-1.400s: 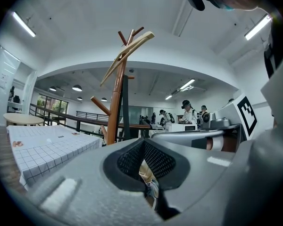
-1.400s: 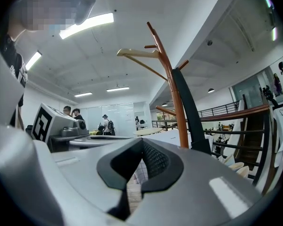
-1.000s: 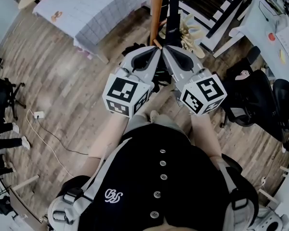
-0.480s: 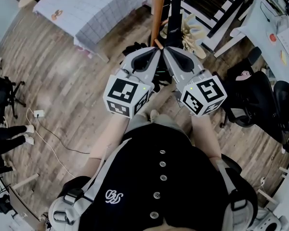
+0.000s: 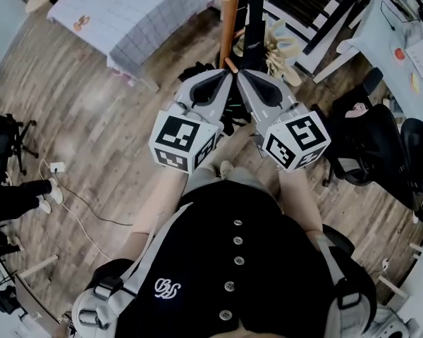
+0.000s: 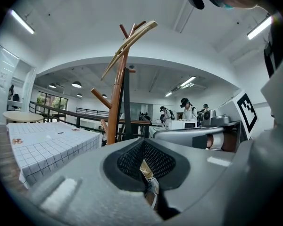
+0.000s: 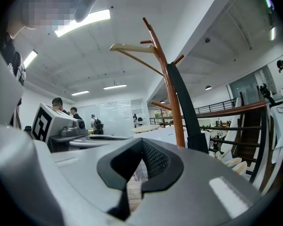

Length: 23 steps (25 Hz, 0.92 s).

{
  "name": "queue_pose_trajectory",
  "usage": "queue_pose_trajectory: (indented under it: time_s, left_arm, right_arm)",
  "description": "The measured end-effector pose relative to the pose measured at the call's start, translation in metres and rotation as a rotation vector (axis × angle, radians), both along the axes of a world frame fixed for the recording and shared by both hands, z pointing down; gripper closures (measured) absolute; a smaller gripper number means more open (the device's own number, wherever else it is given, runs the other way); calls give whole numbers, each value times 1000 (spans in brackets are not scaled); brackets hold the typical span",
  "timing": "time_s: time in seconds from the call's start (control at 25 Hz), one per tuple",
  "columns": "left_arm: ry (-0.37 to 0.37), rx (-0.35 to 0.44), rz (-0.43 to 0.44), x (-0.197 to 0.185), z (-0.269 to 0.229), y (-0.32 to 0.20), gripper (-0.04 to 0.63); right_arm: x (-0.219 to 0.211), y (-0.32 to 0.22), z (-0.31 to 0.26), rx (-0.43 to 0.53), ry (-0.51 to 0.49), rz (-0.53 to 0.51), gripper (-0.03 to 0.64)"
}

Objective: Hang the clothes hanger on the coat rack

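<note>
Wooden hanger (image 6: 140,31) atop coat rack (image 6: 114,107), above both jaws | left gripper (image 6: 142,141), right gripper (image 7: 142,141): together, empty

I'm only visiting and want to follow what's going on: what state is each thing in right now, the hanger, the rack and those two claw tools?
Clothes hanger: up on the coat rack's top pegs, tilted, nothing hanging on it.
Coat rack: standing upright.
Dark strap: hanging down along the rack's pole.
Left gripper: jaws shut, empty.
Right gripper: jaws shut, empty.
</note>
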<state>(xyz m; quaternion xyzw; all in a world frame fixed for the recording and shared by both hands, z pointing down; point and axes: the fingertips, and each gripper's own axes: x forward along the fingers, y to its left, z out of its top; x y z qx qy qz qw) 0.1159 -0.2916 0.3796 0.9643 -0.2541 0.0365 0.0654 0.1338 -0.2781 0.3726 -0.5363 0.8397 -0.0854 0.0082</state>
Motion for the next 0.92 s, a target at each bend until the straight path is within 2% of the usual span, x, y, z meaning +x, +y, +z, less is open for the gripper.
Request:
queue_pose_trajectory:
  time_s: [0.92]
  left_arm:
    - [28,-27,5,-6,2,-1,597]
  right_arm:
    - [-2,0,5,-10,10,-14,617]
